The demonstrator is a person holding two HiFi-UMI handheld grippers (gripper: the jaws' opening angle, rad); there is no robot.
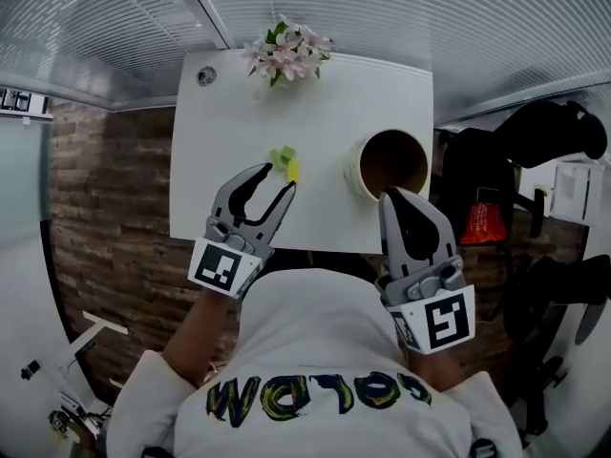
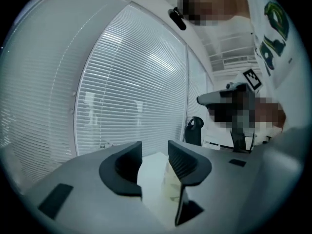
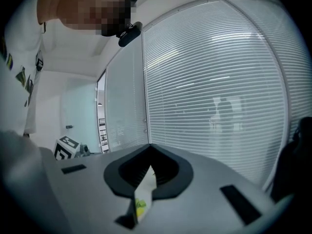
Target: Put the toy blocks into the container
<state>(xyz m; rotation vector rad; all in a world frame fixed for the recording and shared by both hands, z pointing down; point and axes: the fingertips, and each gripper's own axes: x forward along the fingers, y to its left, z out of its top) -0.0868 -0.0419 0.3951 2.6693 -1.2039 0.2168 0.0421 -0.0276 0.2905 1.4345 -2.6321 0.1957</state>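
On the white table (image 1: 229, 132) lie a green toy block (image 1: 280, 156) and, touching it, a yellow toy block (image 1: 293, 170). My left gripper (image 1: 277, 177) hovers over them from the near side; its jaws stand apart with nothing between them, as the left gripper view (image 2: 155, 150) also shows. To the right stands the round cream container (image 1: 354, 175) with a dark brown inside. My right gripper (image 1: 397, 195) is at the container's near rim with its jaws closed together and empty (image 3: 148, 149).
A vase of pink and white flowers (image 1: 286, 53) stands at the table's far edge, with a small round fitting (image 1: 205, 75) at the far left corner. A black chair (image 1: 549, 132) and a red bag (image 1: 485, 222) are right of the table.
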